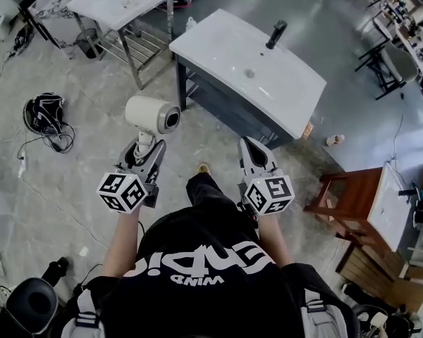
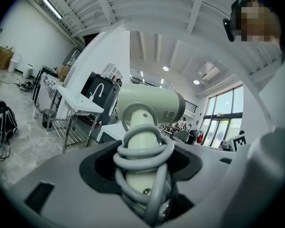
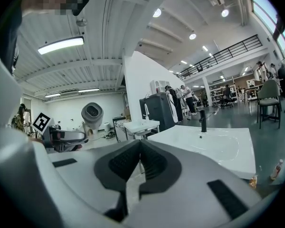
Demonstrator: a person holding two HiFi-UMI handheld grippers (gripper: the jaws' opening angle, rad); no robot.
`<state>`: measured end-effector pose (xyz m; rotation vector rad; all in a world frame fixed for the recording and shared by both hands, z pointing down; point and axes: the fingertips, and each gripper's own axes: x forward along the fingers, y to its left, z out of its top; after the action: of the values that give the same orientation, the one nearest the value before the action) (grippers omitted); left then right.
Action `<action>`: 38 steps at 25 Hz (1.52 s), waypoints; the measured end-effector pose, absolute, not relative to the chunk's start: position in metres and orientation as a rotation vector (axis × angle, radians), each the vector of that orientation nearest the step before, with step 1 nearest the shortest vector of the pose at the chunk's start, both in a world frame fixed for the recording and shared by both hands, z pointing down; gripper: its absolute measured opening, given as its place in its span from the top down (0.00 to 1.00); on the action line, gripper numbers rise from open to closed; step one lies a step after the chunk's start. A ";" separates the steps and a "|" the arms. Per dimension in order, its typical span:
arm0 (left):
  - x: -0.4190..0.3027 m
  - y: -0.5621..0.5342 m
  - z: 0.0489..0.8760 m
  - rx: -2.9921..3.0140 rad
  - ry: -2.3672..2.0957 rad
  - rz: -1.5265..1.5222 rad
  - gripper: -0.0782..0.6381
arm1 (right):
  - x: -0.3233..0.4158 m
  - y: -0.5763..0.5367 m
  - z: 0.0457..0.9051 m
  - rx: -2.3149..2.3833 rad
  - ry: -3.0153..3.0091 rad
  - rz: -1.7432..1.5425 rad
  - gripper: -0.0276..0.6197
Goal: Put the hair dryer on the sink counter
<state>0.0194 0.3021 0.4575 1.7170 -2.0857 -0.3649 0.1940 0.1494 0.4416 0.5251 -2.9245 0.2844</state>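
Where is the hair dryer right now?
In the head view the hair dryer is at the left, gripped by its cord-wrapped handle in the jaws of the left gripper, above the floor and just short of the white sink counter.

The sink counter (image 1: 218, 51) carried a black tap (image 1: 276, 34) on its far side. Just short of its near-left corner, the left gripper (image 1: 144, 148) clasped a cream hair dryer (image 1: 151, 113) by the handle. The right gripper (image 1: 254, 146) hung before the counter's front, jaws together.

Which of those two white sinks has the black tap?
The large sink counter on the dark cabinet, the nearer one. The smaller sink on the metal frame has none.
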 end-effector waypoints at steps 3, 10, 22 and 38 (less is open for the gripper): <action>0.008 0.282 0.459 1.705 -2.081 -0.364 0.51 | 0.184 0.132 0.442 0.522 -2.918 0.297 0.93; -0.017 0.237 0.453 1.671 -2.084 -0.373 0.51 | 0.159 0.081 0.433 0.507 -2.920 0.311 0.93; -0.053 0.149 0.446 1.632 -2.120 -0.395 0.51 | 0.117 -0.013 0.433 0.444 -2.932 0.301 0.93; -0.100 0.092 0.445 1.666 -2.101 -0.403 0.51 | 0.069 -0.059 0.443 0.439 -2.904 0.318 0.93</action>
<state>-0.0999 0.0918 0.4453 1.6658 -2.1015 -0.4034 0.0695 -0.0586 0.4430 0.4393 -2.9041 0.3184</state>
